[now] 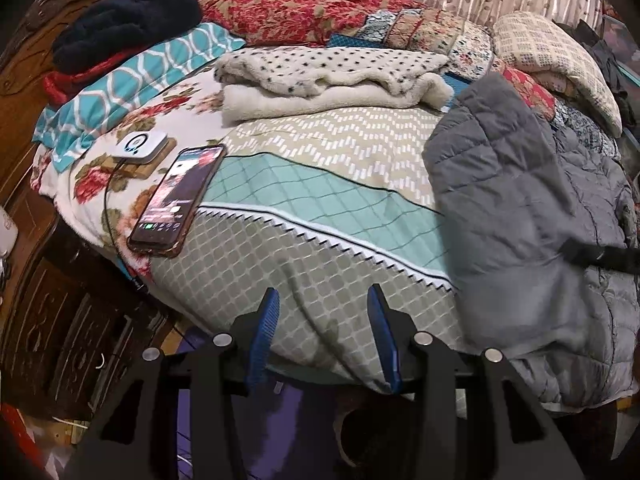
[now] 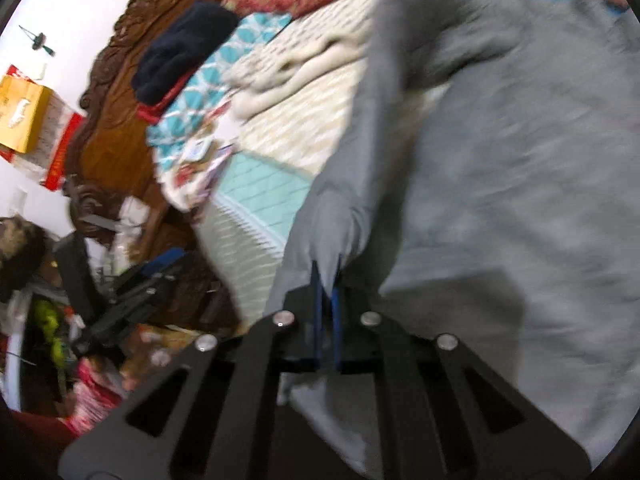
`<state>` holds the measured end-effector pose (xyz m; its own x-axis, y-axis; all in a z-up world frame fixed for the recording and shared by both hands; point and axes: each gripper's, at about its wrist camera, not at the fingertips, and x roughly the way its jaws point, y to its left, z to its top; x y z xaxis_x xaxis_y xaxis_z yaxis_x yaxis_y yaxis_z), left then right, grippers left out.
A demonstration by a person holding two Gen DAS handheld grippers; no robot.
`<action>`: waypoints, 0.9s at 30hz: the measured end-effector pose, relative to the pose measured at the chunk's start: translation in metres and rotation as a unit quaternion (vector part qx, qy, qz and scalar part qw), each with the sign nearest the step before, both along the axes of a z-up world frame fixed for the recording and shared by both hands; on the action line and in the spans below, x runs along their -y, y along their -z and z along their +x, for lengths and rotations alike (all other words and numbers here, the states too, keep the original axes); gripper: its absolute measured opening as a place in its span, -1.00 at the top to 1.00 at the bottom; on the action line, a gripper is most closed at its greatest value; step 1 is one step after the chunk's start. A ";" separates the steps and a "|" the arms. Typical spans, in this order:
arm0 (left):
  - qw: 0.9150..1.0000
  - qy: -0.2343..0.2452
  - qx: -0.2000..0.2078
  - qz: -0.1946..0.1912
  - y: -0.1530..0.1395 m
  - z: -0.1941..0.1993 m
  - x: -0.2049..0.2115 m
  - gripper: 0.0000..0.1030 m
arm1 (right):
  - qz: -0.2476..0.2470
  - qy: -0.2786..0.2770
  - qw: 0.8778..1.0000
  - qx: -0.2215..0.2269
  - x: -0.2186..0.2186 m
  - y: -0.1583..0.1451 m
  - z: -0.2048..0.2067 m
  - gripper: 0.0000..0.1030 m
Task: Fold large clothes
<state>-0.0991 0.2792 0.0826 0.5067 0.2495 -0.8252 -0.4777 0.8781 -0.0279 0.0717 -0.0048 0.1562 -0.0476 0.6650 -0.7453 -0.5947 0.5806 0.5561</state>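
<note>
A grey quilted puffer jacket (image 1: 520,216) lies on the right side of the bed, its top part folded over so the smooth grey lining shows. My left gripper (image 1: 325,300) is open and empty, low at the bed's near edge, left of the jacket. My right gripper (image 2: 327,276) is shut on a fold of the grey jacket (image 2: 500,184), which fills the right of the blurred, tilted right wrist view. A dark bar on the jacket at the far right of the left wrist view may be the right gripper (image 1: 600,258).
A phone (image 1: 176,200) and a white device (image 1: 140,144) with a cable lie on the bed at left. Folded blankets (image 1: 320,80) and pillows pile up at the back. A carved wooden headboard (image 1: 36,40) stands at left. The patterned bedspread (image 1: 300,200) lies between phone and jacket.
</note>
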 end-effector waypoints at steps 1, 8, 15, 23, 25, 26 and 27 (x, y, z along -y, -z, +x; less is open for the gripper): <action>1.000 0.005 -0.001 0.000 0.000 0.004 0.002 1.00 | -0.017 0.012 1.000 0.017 0.016 -0.002 0.012 0.92; 0.998 0.056 -0.003 0.014 -0.009 0.048 0.034 1.00 | -0.132 0.115 0.980 0.098 0.105 0.003 0.105 0.92; 0.989 0.144 0.018 0.040 -0.035 0.134 0.093 1.00 | -0.224 0.182 0.943 0.168 0.145 0.024 0.185 0.92; 0.977 0.200 0.033 0.058 -0.051 0.263 0.141 1.00 | -0.220 0.270 0.906 0.239 0.196 0.015 0.250 -0.27; 0.976 0.206 0.038 0.057 -0.051 0.295 0.146 1.00 | -0.181 0.295 0.909 0.232 0.215 0.005 0.250 -0.30; 0.976 0.205 0.039 0.058 -0.050 0.307 0.147 1.00 | -0.156 0.311 0.911 0.221 0.232 0.001 0.246 -0.30; 0.977 0.202 0.038 0.060 -0.047 0.323 0.146 1.00 | -0.132 0.319 0.914 0.211 0.240 -0.003 0.239 -0.30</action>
